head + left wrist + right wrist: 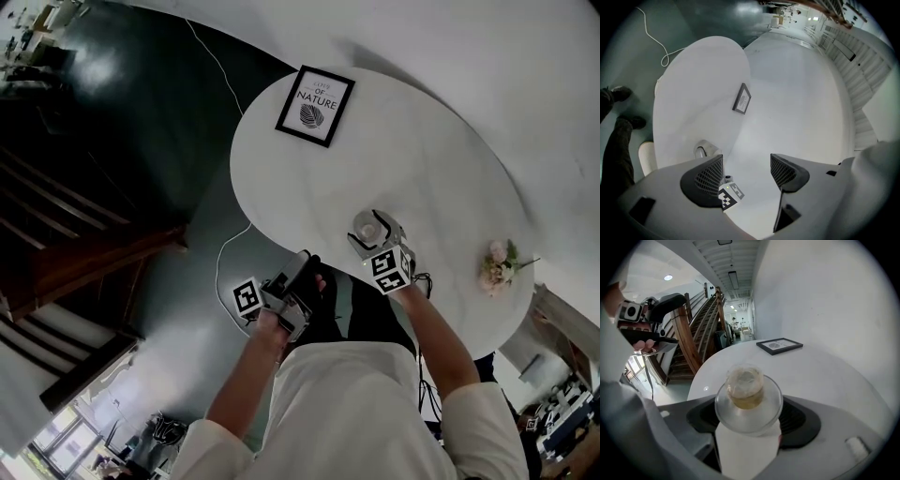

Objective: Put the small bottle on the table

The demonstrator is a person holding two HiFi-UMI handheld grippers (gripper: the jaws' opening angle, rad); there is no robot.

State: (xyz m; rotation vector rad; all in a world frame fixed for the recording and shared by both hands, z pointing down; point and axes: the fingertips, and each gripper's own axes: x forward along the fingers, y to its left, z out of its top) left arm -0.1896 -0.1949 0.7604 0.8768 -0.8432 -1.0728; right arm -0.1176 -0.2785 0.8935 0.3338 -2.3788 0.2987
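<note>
The small bottle [747, 397] is clear glass with a white label and a pale stopper. My right gripper [752, 417] is shut on it, its dark pads pressing both sides. In the head view the small bottle [372, 228] is over the near part of the round white table [422, 150], held by the right gripper [380, 246]; I cannot tell whether it touches the top. My left gripper [306, 266] hangs just off the table's near edge. In its own view the left gripper [746, 171] is open and holds nothing, with the bottle [701, 151] beyond its left jaw.
A black-framed print [316, 105] lies at the far side of the table, also visible as the print [779, 345] and the print [742, 98]. A small pink flower bunch [498, 265] lies at the table's right edge. A white cable [221, 258] runs over the dark floor. Wooden stairs [66, 244] stand at the left.
</note>
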